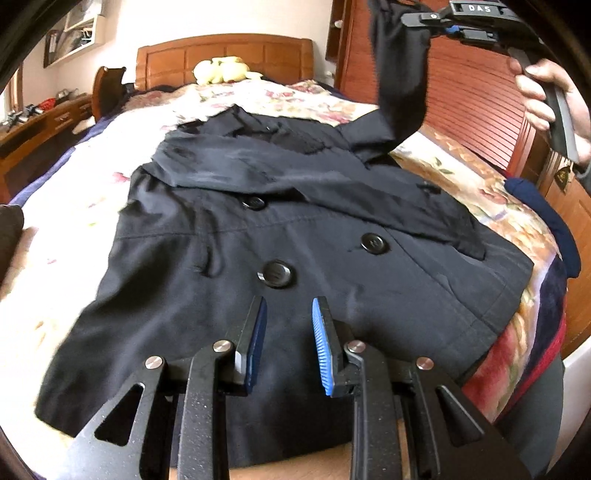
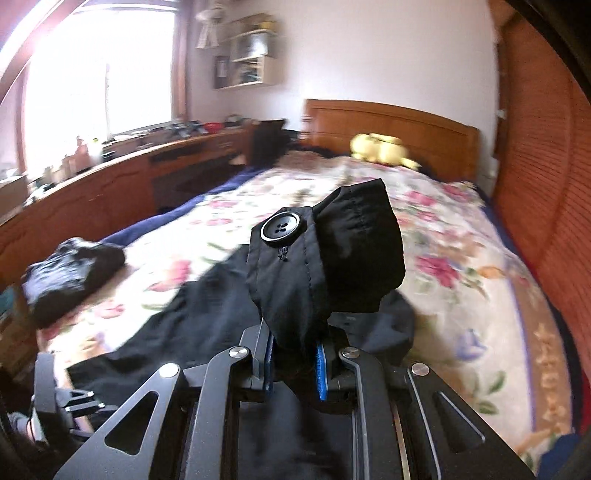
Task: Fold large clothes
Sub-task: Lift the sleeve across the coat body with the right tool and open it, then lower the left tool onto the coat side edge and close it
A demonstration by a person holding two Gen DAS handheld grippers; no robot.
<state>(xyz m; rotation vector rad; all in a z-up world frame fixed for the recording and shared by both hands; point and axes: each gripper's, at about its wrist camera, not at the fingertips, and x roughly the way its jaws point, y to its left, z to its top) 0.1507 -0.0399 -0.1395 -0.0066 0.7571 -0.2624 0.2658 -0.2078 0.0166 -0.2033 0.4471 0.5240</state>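
A black double-breasted coat (image 1: pixel 258 236) lies front up on the floral bed, its left sleeve folded across the chest. My left gripper (image 1: pixel 289 332) is open and empty, hovering just above the coat's lower front near a large button (image 1: pixel 276 273). My right gripper (image 2: pixel 295 363) is shut on the cuff of the coat's right sleeve (image 2: pixel 325 254), which bunches up over the fingers with a cuff button (image 2: pixel 282 230) showing. In the left wrist view the right gripper (image 1: pixel 436 18) holds that sleeve (image 1: pixel 400 81) lifted high at the upper right.
The floral bedspread (image 1: pixel 92 177) covers the bed, with a wooden headboard (image 1: pixel 225 55) and a yellow plush toy (image 1: pixel 221 70) at the far end. A slatted wooden wardrobe (image 1: pixel 472 96) runs along the right. A dark bundle (image 2: pixel 70 273) lies at the bed's left edge, by a long wooden desk (image 2: pixel 110 184).
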